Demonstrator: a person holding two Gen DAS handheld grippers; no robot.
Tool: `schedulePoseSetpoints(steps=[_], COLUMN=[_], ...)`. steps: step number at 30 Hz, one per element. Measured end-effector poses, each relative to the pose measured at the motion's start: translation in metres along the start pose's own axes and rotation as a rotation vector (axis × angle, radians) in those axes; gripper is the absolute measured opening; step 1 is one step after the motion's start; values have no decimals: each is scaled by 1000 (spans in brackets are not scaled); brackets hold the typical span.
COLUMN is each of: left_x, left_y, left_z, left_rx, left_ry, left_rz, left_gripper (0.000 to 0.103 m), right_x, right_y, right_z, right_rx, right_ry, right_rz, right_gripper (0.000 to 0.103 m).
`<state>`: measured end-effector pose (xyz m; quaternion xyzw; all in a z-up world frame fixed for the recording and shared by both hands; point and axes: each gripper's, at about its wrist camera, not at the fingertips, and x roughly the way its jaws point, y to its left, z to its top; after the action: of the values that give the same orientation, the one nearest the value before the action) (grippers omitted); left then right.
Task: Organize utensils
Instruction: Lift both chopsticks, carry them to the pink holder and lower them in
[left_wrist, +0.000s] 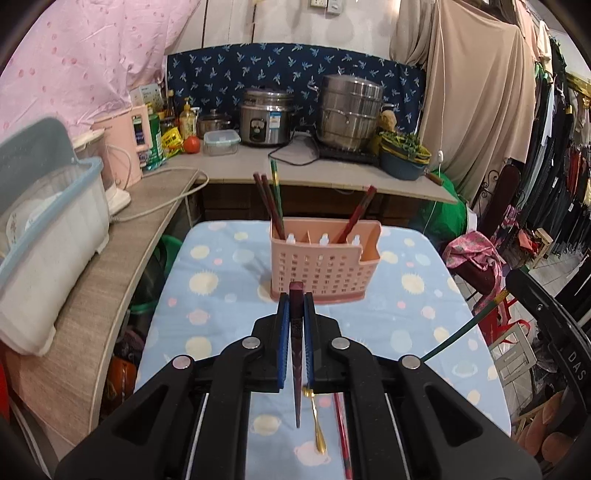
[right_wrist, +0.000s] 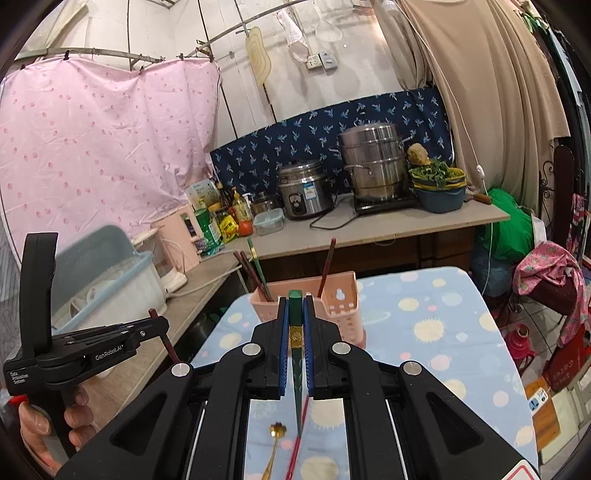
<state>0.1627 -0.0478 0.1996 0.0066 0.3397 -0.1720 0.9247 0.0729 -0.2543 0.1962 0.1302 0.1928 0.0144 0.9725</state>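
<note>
A pink slotted utensil holder (left_wrist: 323, 264) stands on the table with several chopsticks (left_wrist: 271, 205) upright in it; it also shows in the right wrist view (right_wrist: 341, 306). My left gripper (left_wrist: 296, 306) is shut on a dark red chopstick (left_wrist: 295, 354), held above the table in front of the holder. My right gripper (right_wrist: 295, 314) is shut on a green chopstick (right_wrist: 296, 354) with a gold band; that chopstick also shows in the left wrist view (left_wrist: 465, 325). A gold spoon (left_wrist: 317, 424) and a red chopstick (left_wrist: 342, 432) lie on the table below both grippers.
The table wears a blue cloth with planets (left_wrist: 221, 295). A wooden counter (left_wrist: 92, 280) at the left holds a dish tub (left_wrist: 44, 229). The back counter carries a rice cooker (left_wrist: 266, 118), a steamer pot (left_wrist: 349, 110) and bottles. Clothes hang at the right.
</note>
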Motion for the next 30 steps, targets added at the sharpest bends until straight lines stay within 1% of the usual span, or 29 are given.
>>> schedulePoseSetpoints(steps=[4,9,15,20,24,27,30], left_x=[2,4,4,8,19,33,50], left_y=[-1,-3,-9,-10,-12,-12,-9], left_z=[27,64,110,138,158,167,170], left_rx=[1,-5,-8,-22,-21,-16,-15], left_ry=[-35,-82,-171,-251,-300,-315,-314], left_rz=[-4,-9,-7,-13,11,28,32], left_gripper=[7,7,7,7,7,7,7], right_x=[11,31,53,75,95,112,134], right_y=[0,-1,0,0,-3,-6,-12], right_z=[21,52,95,125,135,135,129], right_rx=[-7,2,10,13,21,26,36], right_ry=[-31,-64,-126,-171,-177,-167,-136], right_rz=[-3,14,24,25,21,16,12], right_gripper=[7,7,7,7,7,7,7])
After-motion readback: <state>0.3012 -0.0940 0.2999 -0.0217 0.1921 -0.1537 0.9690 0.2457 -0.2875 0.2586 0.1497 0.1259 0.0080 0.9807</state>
